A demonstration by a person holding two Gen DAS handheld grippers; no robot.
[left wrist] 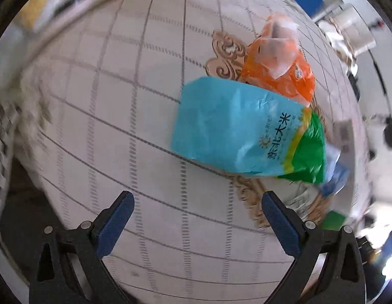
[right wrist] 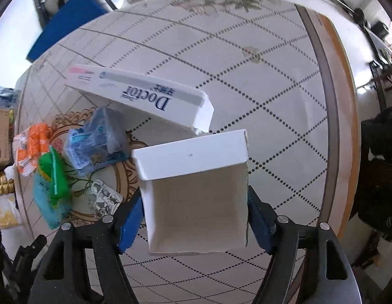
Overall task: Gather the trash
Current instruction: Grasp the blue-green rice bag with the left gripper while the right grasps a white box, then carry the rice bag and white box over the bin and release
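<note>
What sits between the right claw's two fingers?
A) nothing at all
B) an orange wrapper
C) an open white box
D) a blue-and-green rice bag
C: in the right wrist view, the open white box fills the gap between the right claw's blue pads, which touch its sides.

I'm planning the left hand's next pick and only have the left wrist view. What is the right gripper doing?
Observer: The right gripper has its pads against both sides of an open white box, which looks empty inside.
Operator: Is anything else close to that box?
Observer: A long white carton printed "Doctor" lies just beyond it on the table.
</note>
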